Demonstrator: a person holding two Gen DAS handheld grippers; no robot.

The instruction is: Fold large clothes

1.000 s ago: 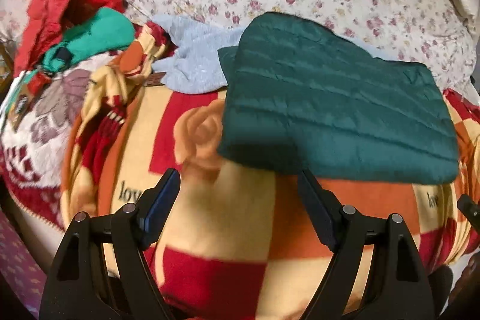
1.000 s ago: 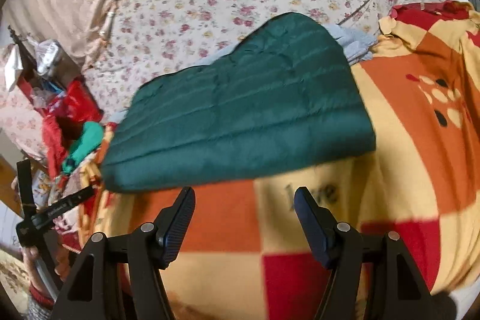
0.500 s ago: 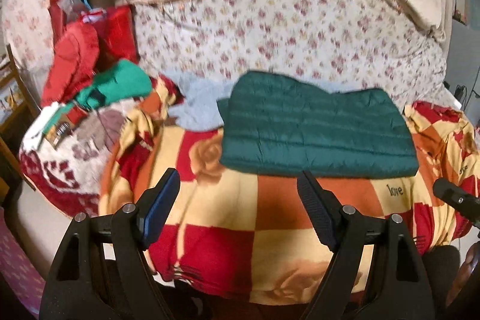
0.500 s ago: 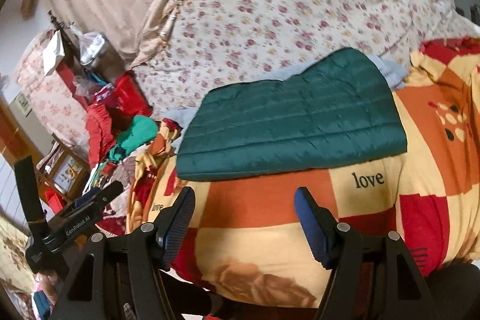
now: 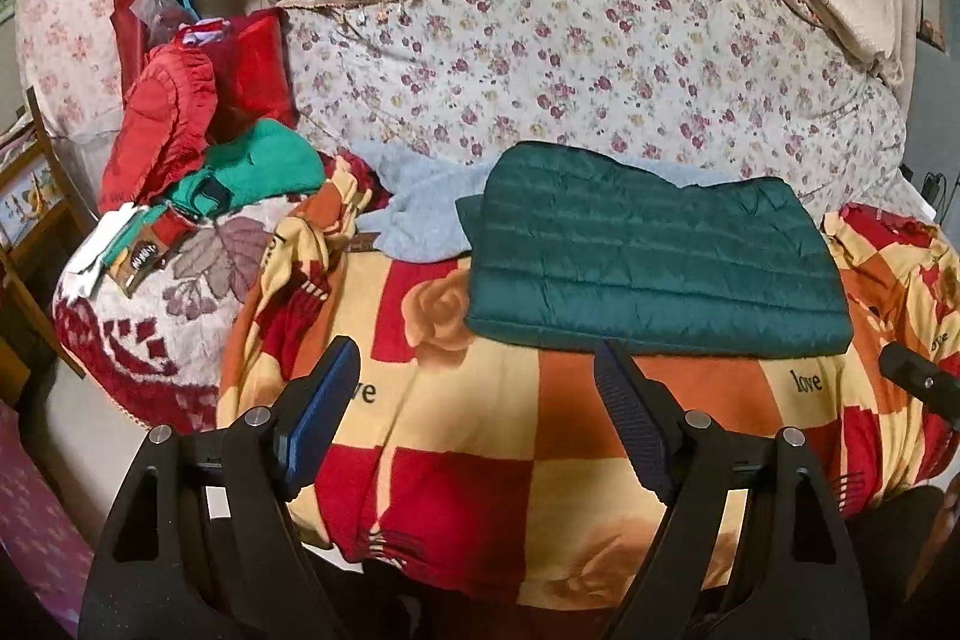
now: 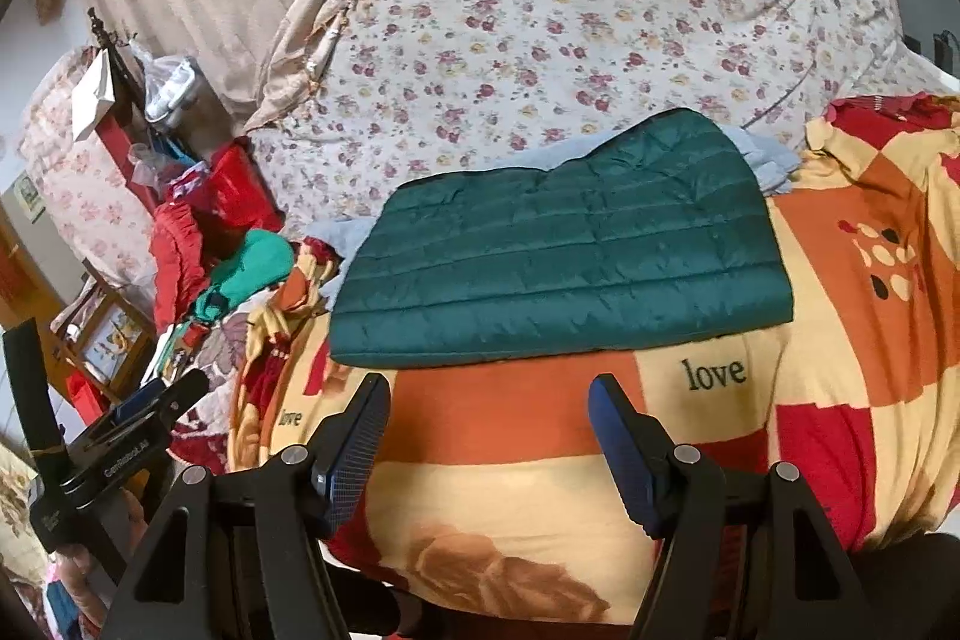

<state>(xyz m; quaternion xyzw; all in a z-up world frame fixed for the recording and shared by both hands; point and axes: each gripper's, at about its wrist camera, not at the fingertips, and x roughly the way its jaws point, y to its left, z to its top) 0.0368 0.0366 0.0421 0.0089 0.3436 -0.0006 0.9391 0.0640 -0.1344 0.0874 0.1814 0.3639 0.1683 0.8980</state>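
Note:
A dark green quilted jacket lies folded into a flat rectangle on a checked red, orange and yellow blanket; it also shows in the right wrist view. My left gripper is open and empty, well back from the jacket's near edge. My right gripper is open and empty, also short of the jacket. The left gripper's body shows at the left of the right wrist view.
A light grey-blue garment lies behind the jacket. A pile of red and green clothes sits at the left on a white-and-red blanket. A floral quilt rises behind. A wooden frame stands at far left.
Both grippers have pulled back and up from the jacket, so it looks smaller and more of the bed shows. The jacket has stayed folded in place.

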